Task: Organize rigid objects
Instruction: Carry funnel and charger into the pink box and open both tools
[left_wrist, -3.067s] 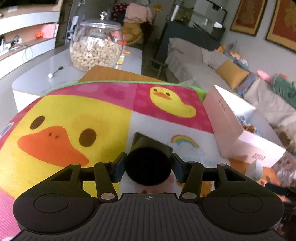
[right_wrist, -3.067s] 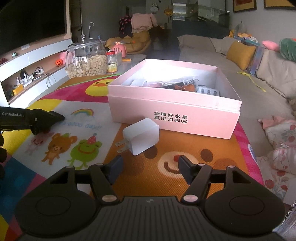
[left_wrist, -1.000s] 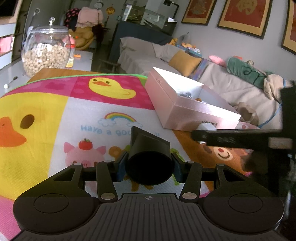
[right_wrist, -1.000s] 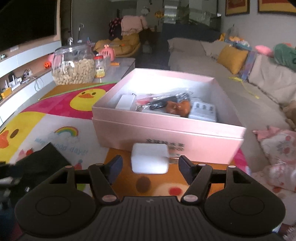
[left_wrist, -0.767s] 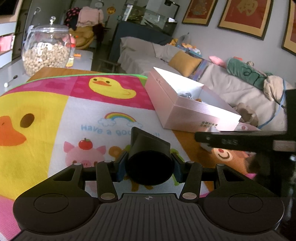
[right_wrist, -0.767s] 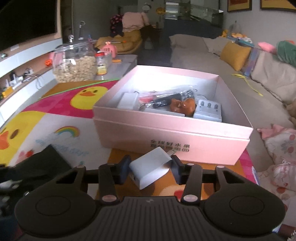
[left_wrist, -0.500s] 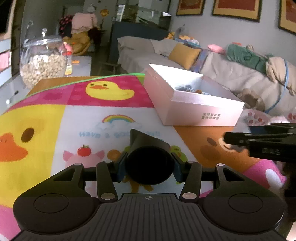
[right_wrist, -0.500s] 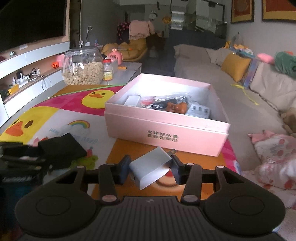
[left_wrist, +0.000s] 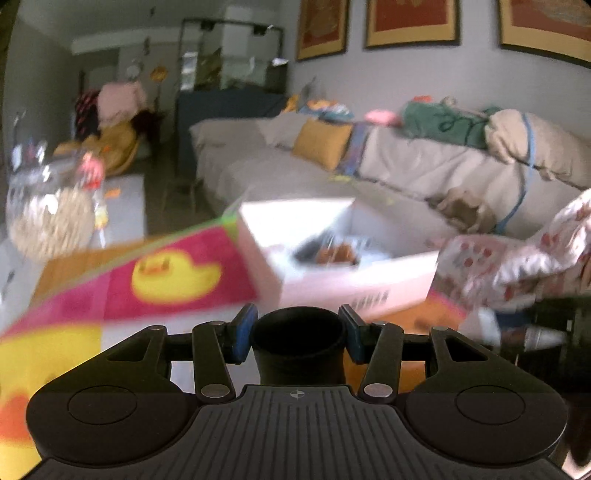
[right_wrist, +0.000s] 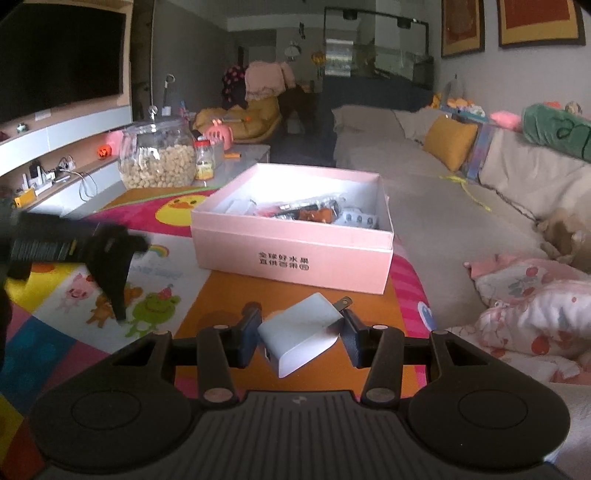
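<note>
Living room, cartoon mat (right_wrist: 110, 295) | left gripper (left_wrist: 297, 334) fingers clamp black cylinder (left_wrist: 299, 343) | right gripper (right_wrist: 301, 334) fingers clamp white charger (right_wrist: 301, 332)

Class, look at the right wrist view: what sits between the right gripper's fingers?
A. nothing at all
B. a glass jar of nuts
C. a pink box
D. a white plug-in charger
D: the right gripper has its pads pressed on the white charger, lifted in front of the pink box.
</note>
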